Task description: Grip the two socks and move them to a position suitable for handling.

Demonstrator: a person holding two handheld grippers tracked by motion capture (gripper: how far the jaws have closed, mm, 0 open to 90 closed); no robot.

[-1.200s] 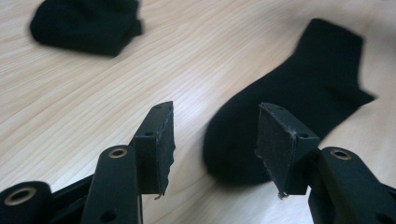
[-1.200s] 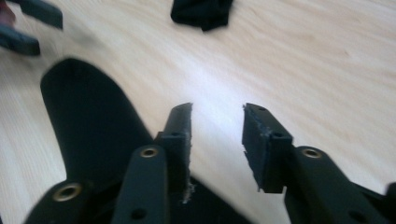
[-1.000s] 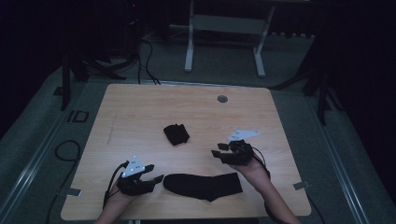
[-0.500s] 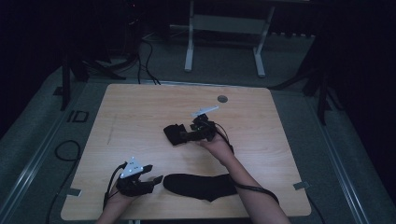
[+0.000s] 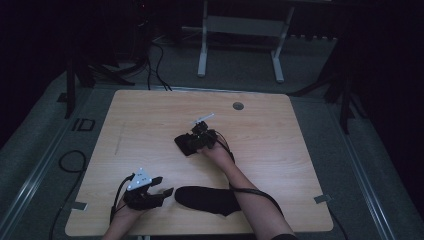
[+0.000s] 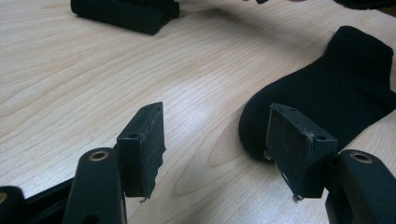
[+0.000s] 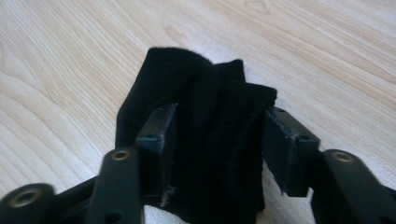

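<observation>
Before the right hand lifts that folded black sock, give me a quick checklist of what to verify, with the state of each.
1. Folded sock sits between the right gripper fingers: ok; the jaws have just been closing around it.
2. Fingers pressing firmly on the fabric: cannot tell; the cloth fills the gap, but squeeze is not visible.
3. Whole bundle caught, no loose layer: cannot tell; the far side is hidden.
4. Left gripper out of the way: ok; open, holding nothing, at the near table edge.
5. Flat sock apart from the bundle: ok; it lies near the front edge.
6. Table around the bundle free of snags: ok.
</observation>
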